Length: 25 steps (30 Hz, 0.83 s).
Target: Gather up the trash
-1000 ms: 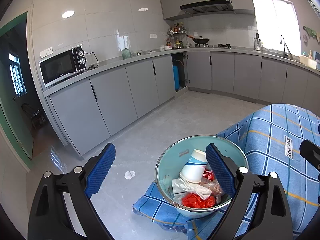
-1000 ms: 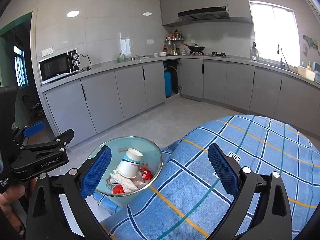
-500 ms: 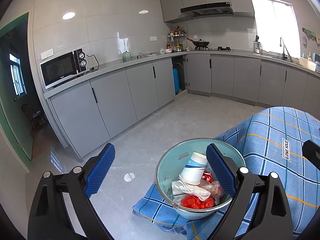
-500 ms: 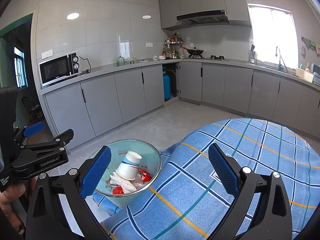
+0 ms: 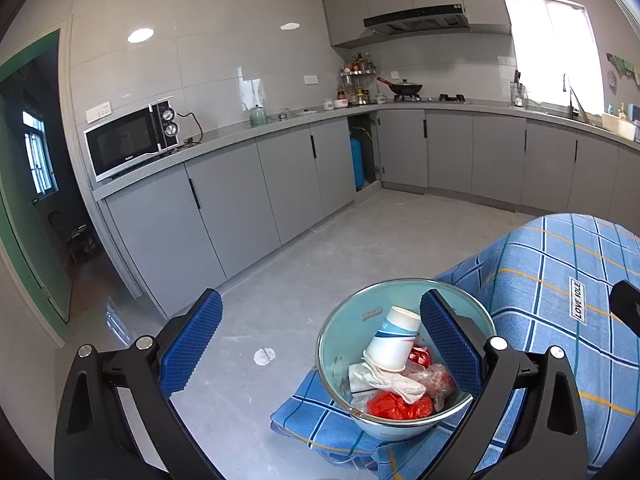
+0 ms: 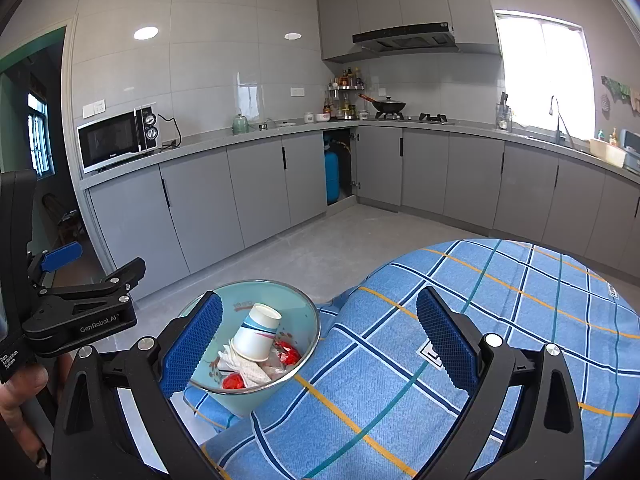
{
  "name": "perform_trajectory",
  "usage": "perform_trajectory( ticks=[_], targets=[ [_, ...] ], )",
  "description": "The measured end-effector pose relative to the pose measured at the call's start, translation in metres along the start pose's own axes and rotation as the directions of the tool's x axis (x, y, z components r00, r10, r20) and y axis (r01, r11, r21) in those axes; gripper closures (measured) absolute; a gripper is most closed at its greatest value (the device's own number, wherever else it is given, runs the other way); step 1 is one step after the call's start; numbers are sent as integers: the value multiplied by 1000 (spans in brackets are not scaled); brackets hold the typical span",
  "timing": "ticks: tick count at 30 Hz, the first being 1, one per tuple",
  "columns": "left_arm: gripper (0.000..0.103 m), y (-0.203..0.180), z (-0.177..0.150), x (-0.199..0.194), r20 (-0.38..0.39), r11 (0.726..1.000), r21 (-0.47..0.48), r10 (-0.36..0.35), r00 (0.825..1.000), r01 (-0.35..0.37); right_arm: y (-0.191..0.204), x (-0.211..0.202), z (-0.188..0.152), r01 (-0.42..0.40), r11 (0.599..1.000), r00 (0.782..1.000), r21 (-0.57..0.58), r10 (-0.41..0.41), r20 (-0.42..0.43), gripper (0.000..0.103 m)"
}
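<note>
A pale green bowl (image 5: 344, 340) sits at the corner of a table under a blue checked cloth (image 5: 560, 280). It holds a white paper cup (image 5: 394, 338), crumpled white tissue (image 5: 384, 378) and red wrappers (image 5: 396, 406). My left gripper (image 5: 320, 340) is open and empty, above and in front of the bowl. My right gripper (image 6: 316, 340) is open and empty over the cloth (image 6: 480, 300), with the bowl (image 6: 296, 320), cup (image 6: 256, 332) and trash by its left finger. The left gripper's body (image 6: 80, 312) shows at the left of the right wrist view.
Grey kitchen cabinets (image 5: 240, 200) run along the far wall with a microwave (image 5: 132, 144), a stove with a pan (image 5: 404, 88) and a sink (image 5: 576, 108). Grey floor (image 5: 320, 264) lies beyond the table. A doorway (image 5: 36, 184) opens on the left.
Both grippers have tilted up and drawn back slightly, so the bowl sits lower in both views. Both stay open and the trash in the bowl has not moved.
</note>
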State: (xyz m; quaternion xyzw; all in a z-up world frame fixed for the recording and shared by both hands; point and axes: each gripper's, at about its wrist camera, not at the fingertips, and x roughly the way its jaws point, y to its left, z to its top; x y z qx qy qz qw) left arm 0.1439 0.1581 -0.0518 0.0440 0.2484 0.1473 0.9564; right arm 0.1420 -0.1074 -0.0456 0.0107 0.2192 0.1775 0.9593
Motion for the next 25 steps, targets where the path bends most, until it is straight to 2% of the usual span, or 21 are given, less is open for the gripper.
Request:
perform_trajectory(
  ticks=[4,13,25],
  targets=[
    [6,-4,-3,3,-18,999,16,34,999,-34,0,0,0,1,1000,1000,-2,-1,0,7],
    [6,-1,-6,11,-54,999,12,44,998,-43,-3,0,0,6,1000,1000,-3,-6,1,7],
    [6,0,-2,6,-35,1000,-1,29,999,-29,-4,-2,0,11,1000,1000,-5,-11,10,7]
  ],
)
